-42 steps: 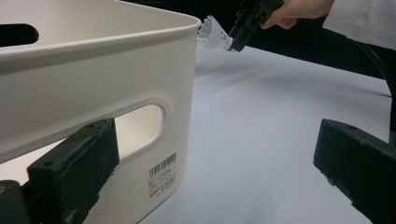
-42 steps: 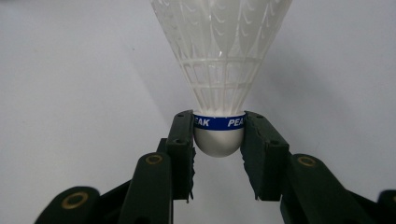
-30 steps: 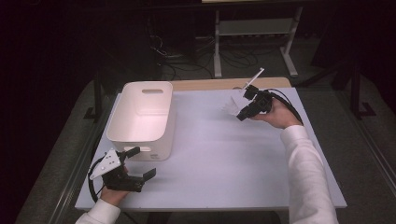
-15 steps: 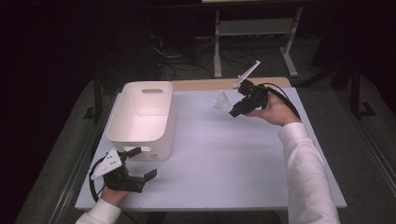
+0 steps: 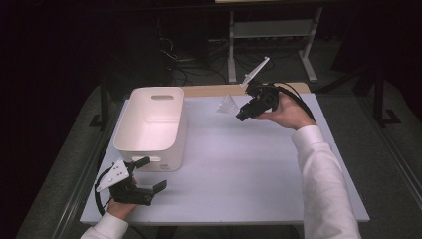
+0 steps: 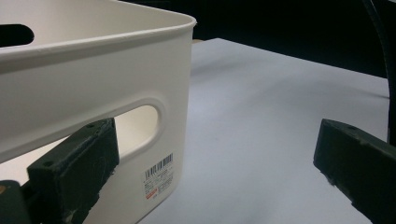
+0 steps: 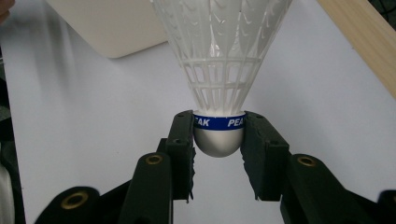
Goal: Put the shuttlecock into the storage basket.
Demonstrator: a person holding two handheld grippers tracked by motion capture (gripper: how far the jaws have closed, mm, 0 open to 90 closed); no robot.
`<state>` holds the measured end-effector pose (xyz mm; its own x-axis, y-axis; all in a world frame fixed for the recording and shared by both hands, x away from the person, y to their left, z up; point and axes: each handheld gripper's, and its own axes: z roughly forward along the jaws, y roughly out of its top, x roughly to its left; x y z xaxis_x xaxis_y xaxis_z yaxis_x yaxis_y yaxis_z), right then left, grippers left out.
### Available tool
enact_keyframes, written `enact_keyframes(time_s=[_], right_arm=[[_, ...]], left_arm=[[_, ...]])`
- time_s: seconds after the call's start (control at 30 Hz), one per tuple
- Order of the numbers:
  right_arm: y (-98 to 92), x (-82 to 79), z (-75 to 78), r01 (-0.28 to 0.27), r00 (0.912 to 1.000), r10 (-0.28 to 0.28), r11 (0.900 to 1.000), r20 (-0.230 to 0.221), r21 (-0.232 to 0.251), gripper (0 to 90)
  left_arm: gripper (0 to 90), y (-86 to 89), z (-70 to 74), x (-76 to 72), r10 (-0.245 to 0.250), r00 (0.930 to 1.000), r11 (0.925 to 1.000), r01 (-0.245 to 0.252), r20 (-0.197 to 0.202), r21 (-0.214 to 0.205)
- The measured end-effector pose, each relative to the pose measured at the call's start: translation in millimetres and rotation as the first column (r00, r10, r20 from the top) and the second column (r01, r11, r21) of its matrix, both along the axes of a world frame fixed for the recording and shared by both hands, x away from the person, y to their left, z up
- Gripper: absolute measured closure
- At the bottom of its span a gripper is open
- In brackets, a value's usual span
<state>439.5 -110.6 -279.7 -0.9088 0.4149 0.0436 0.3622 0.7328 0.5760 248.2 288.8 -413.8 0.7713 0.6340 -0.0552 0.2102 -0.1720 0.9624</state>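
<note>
A white shuttlecock (image 7: 219,70) with a blue band reading PEAK is clamped by its rounded cork between the jaws of my right gripper (image 7: 218,135). From above, that right gripper (image 5: 242,113) is held over the far middle of the table, the shuttlecock (image 5: 228,105) pointing left toward the white bin (image 5: 149,124). My left gripper (image 5: 149,174) rests at the near left corner, jaws wide apart with nothing between them. In the left gripper view the bin's handle wall (image 6: 93,112) stands just ahead of my left gripper (image 6: 215,163).
The white table (image 5: 239,169) has a wooden strip (image 5: 209,90) along its far edge. A metal stand (image 5: 268,35) and cables lie on the dark floor beyond. The bin wall bears a barcode label (image 6: 159,179).
My right gripper has risen and drifted left toward the bin with the shuttlecock held in it. The left gripper has stayed put.
</note>
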Motion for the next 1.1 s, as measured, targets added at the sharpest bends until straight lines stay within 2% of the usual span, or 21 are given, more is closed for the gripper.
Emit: enact_keyframes(time_s=[0.33,0.53,0.6,0.67,0.73,0.87,1.1], right_arm=[[12.6,-6.8,12.8,-0.031,0.9993,0.030,0.9995,0.020,0.012,63.7],[18.8,-8.3,19.6,-0.042,0.9987,0.041,0.9989,0.031,0.019,63.7],[21.3,-8.8,21.7,-0.049,0.9981,0.048,0.9986,0.037,0.018,63.7],[24.1,-9.6,23.8,-0.050,0.9982,0.049,0.9985,0.035,0.022,63.7],[26.8,-10.3,25.8,-0.054,0.9978,0.053,0.9983,0.040,0.021,63.7],[32.4,-11.3,28.8,-0.065,0.9967,0.064,0.9978,0.050,0.018,63.7],[40.9,-13.4,34.5,-0.085,0.9945,0.083,0.9958,0.063,0.033,63.7]], left_arm=[[0.0,-1.4,-0.7,0.1,0.005,1.0000,0.9999,-0.005,0.001,-0.014],[0.0,-1.1,-0.5,0.7,0.002,0.9999,1.0000,-0.002,0.010,-0.006],[0.0,-2.0,-0.7,-0.7,0.011,0.9999,0.9998,-0.011,-0.009,-0.019],[0.0,-1.9,-0.5,-0.6,0.010,0.9999,0.9998,-0.010,-0.008,-0.017],[0.0,-0.6,-0.2,-0.3,0.006,1.0000,1.0000,-0.006,-0.006,0.003],[0.0,-0.2,0.1,-0.4,0.005,1.0000,1.0000,-0.005,-0.005,0.007],[0.0,-0.8,-0.6,0.0,0.004,1.0000,1.0000,-0.004,0.001,-0.003]])
